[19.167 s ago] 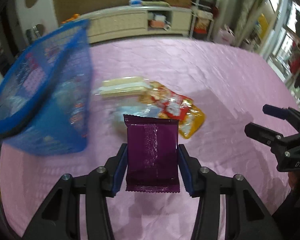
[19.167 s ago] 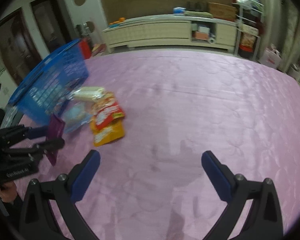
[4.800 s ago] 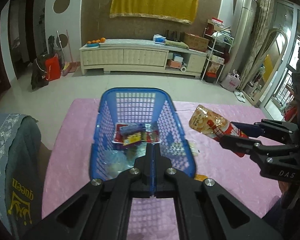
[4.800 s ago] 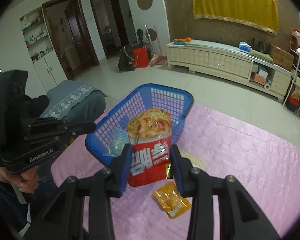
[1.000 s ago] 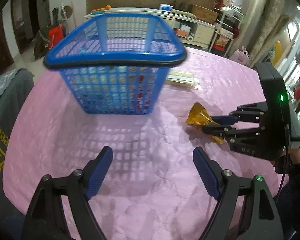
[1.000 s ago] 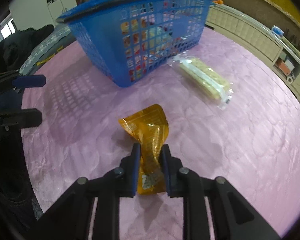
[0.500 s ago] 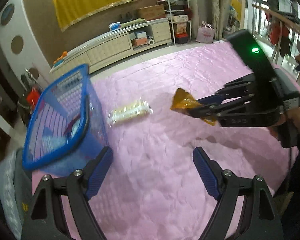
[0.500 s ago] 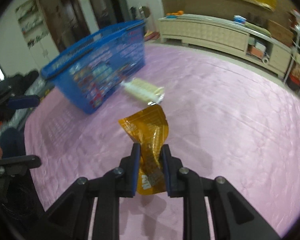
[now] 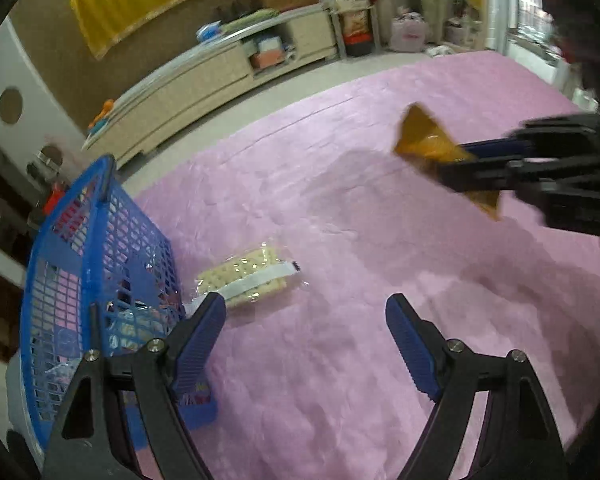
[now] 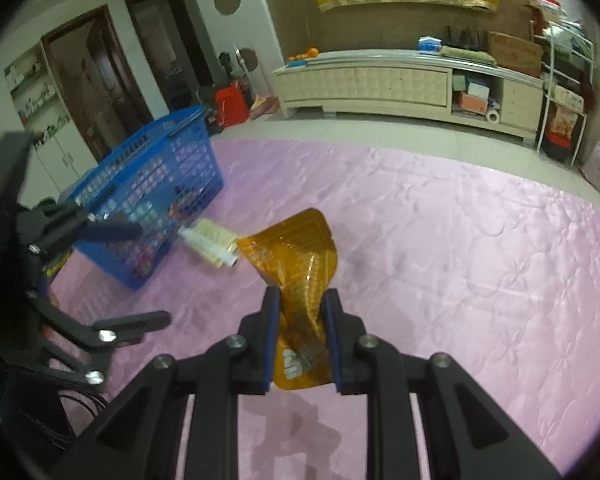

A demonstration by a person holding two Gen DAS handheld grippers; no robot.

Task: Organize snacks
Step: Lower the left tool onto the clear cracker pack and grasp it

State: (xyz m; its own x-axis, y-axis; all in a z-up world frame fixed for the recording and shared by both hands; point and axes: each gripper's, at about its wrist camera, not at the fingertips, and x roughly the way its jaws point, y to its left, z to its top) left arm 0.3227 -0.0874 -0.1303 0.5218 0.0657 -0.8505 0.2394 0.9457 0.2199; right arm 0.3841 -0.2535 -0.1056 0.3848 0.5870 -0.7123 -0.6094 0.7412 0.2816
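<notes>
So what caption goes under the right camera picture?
Right gripper pinches an orange snack pouch above the pink cloth, blue basket waiting.

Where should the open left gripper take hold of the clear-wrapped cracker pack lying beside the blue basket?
Grip the clear-wrapped cracker pack across its narrow width at mid-length, coming from above. It lies flat on the pink cloth, and the blue mesh basket crowds its left end.

left gripper (image 9: 305, 336): black linkage arms, silver screws, ribbed blue pads (image 9: 408, 344) inside the jaws | right gripper (image 10: 300, 312): same black frame, blue pads, silver screws
</notes>
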